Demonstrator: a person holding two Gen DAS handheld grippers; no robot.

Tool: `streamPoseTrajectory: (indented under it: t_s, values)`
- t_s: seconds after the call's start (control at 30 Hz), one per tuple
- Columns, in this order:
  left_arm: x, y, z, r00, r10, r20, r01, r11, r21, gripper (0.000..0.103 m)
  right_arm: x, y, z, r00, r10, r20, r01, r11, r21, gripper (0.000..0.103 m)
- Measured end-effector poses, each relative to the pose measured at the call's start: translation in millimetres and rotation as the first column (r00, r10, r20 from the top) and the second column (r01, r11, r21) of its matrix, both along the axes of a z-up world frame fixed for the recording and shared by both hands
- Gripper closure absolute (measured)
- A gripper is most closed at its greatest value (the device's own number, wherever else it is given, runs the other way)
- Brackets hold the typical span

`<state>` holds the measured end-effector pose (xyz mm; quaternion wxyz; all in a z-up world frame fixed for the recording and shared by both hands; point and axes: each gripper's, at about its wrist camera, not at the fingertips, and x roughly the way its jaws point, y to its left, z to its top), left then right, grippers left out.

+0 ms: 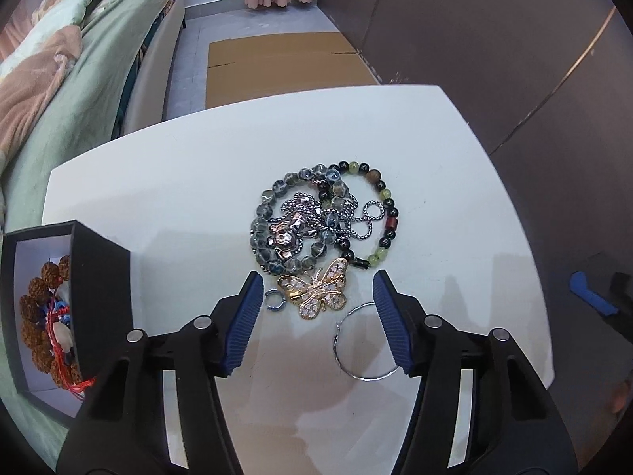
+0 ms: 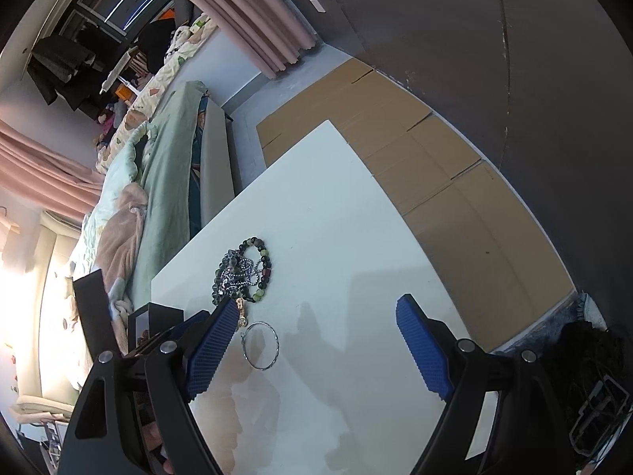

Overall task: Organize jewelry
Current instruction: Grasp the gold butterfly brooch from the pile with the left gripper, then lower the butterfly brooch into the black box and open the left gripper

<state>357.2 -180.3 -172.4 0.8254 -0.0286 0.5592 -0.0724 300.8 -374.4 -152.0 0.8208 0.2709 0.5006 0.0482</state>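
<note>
The left claw (image 1: 318,291) hangs over the white surface (image 1: 178,198), pointing steeply down, with its blue pads (image 1: 247,308) standing about half open on either side of the butterfly brooch (image 1: 316,289). The pads do not press on the brooch and nothing is held. The right claw (image 2: 312,340) stands wide open over a bare part of the surface and is also empty.

The brooch lies flat at the near edge of a pile of jewelry. Just behind it are the grey bead bracelet (image 1: 269,213), the silver chain (image 1: 356,221) and the bracelet of dark and green beads (image 1: 381,202), all tangled together. A small blue ring (image 1: 273,301) lies just beside the left pad, and a thin hoop (image 1: 364,344) lies near the right pad. The black box (image 1: 95,277) at the left already holds brown beads (image 1: 35,308) and a red cord (image 1: 59,328).

I judge the brooch to be light, stiff and thin, with smooth metal and small stones, so it may slip or tip up when squeezed. The best hold is probably across the body between the wings, with the pads low against the surface. Its upper wing seems to touch the grey beads, so lifting slowly should avoid dragging them. The small ring could also be caught by the left pad.
</note>
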Motion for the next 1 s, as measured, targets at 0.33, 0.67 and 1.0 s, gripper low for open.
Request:
streamPoseTrajectory:
  t_s: [0.33, 0.67, 1.0]
  values:
    - [6, -9, -9, 1.0, -0.015, -0.023, 0.018, 0.993, 0.114, 0.064, 1, -7, 1, 1.0, -0.018, 0.003, 0.018, 1.0, 0.018, 0.022]
    - [-4, 15, 13, 1.0, -0.022, 0.007, 0.022, 0.999, 0.047, 0.064, 3, 8, 0, 1.0, 0.009, -0.003, -0.009, 1.0, -0.011, 0.022]
    - [-29, 68, 53, 0.994, 0.023, 0.107, -0.02, 0.999, -0.029, 0.064, 8, 40, -3, 0.997, 0.08, -0.011, -0.08, 0.995, -0.064, 0.022]
